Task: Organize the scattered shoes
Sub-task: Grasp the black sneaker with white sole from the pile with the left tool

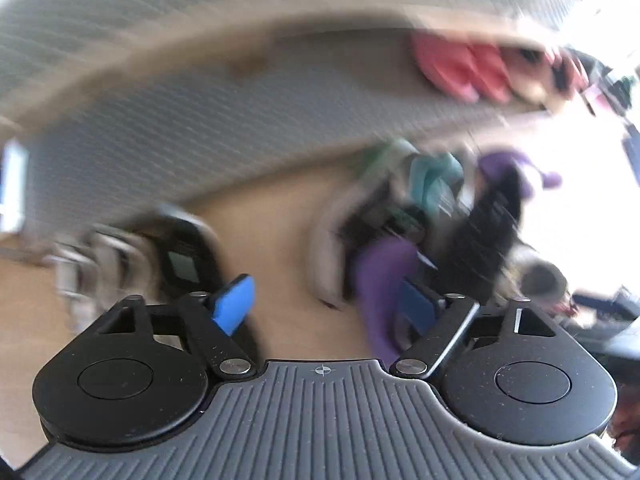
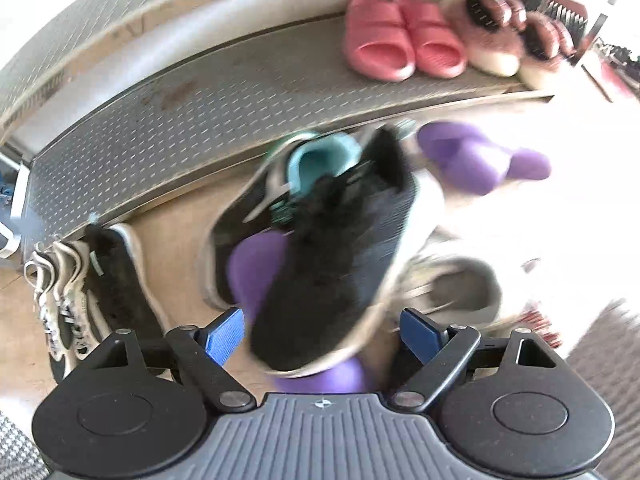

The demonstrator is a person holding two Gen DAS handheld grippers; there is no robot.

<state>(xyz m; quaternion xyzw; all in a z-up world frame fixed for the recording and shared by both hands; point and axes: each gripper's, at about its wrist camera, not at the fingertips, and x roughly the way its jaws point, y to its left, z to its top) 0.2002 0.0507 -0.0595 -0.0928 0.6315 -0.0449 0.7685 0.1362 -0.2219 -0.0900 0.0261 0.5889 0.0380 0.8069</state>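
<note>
Black sneaker point(image 2: 336, 256) lies between my right gripper point(image 2: 320, 334) pads, toe toward camera, tilted over purple slipper point(image 2: 256, 268); whether pads point(image 2: 222, 334) press its sides, cannot tell. Jaws wide. Behind: pink slides point(image 2: 400, 40) on rack shelf point(image 2: 200, 120). My left gripper point(image 1: 324, 308) jaws apart, holding nothing, wood floor point(image 1: 280, 240) beneath; view blurred.
</note>
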